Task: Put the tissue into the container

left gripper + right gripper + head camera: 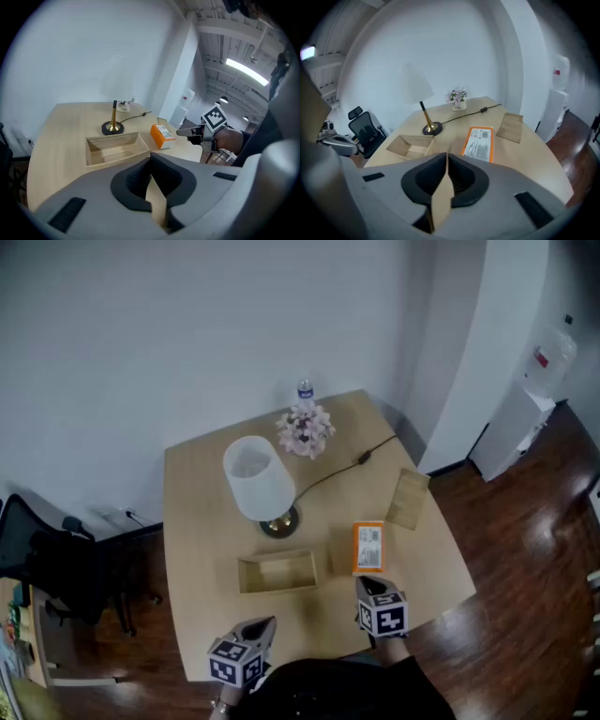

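We've got both claws shut tight with nothing in them, left gripper (266,624) and right gripper (367,587) over the near edge of the table (202,521). The orange tissue pack (368,547) lies flat just right of the open wooden container (277,573), not in it.

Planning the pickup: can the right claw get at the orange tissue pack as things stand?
Probably yes: the right claw sits just short of the tissue pack, nothing between them, though its shut jaws must open first.
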